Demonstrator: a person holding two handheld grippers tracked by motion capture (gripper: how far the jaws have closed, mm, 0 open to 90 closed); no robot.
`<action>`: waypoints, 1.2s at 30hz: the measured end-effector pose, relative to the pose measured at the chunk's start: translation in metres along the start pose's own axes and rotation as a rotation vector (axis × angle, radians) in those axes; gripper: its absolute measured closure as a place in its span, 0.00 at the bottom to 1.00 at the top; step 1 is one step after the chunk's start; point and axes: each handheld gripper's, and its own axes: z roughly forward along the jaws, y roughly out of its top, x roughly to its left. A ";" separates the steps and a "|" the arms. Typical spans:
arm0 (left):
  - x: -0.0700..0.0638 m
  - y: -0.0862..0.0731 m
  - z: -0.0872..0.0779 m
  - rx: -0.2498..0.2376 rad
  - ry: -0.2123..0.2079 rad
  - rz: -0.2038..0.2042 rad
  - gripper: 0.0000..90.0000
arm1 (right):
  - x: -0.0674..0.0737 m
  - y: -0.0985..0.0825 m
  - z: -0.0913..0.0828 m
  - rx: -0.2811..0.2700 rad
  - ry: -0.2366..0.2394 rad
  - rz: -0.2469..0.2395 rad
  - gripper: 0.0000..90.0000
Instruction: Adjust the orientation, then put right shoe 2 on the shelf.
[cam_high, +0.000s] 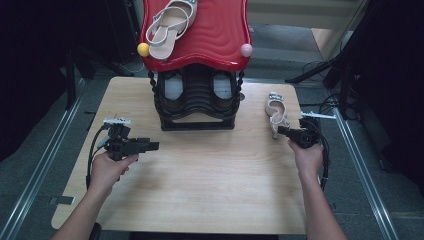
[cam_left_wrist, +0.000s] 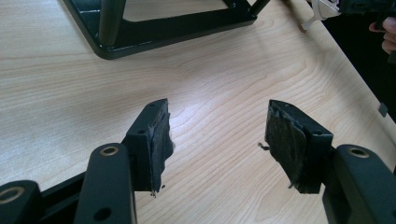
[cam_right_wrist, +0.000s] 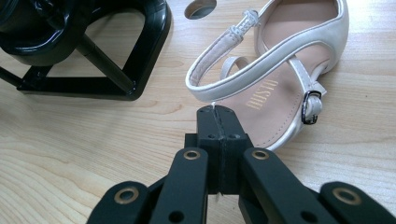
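Right gripper view: the right gripper (cam_right_wrist: 219, 116) has its jaws pressed fully together with nothing between them, tips touching or just short of the heel strap of the sandal (cam_right_wrist: 280, 79). That sandal lies flat near the counter's (cam_high: 200, 180) right edge, beside the black rack (cam_high: 197, 102); its mate (cam_high: 170, 25) rests on the rack's red top. The left gripper (cam_left_wrist: 217, 135) hangs with jaws apart, empty, over bare wood. Risk, as I judge it: closed jaws would only nudge the sandal toward the edge instead of catching the strap.

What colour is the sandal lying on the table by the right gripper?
Pale beige, almost cream, with a silver buckle: sandal; clearest in the right gripper view.
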 end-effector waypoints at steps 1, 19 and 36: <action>0.000 0.000 0.000 -0.001 0.000 0.002 0.45 | 0.001 0.000 0.000 -0.002 0.000 -0.006 1.00; 0.002 -0.004 -0.002 0.008 0.010 -0.006 0.45 | 0.016 0.012 0.000 -0.041 0.059 -0.022 0.94; 0.006 -0.009 -0.005 0.009 0.008 -0.022 0.44 | 0.003 0.056 0.023 -0.038 0.026 0.009 0.87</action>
